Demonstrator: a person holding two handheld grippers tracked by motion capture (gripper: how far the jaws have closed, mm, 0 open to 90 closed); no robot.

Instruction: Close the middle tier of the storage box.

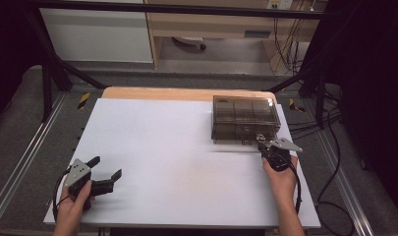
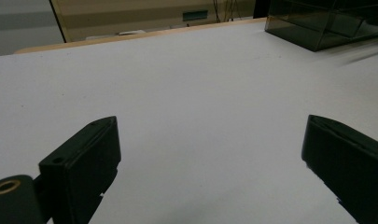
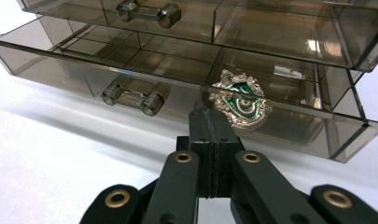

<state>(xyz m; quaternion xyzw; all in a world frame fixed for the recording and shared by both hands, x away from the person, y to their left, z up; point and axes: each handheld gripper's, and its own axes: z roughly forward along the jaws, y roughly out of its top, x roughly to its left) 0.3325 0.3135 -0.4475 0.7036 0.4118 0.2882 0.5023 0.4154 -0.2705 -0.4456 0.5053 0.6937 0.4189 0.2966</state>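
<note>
smoky clear drawer box [image 3: 270,42], silver-green crest badge [image 3: 241,103] in its open lower drawer.

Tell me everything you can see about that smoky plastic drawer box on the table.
The drawer box is see-through smoky brown plastic, standing upright at the far right of the white table. Its drawers have clear bar handles and dividers inside. The bottom drawer is pulled out; a silver and green crest badge lies in one compartment. The right tongs, shut, sit at that drawer's front; contact cannot be told.
</note>
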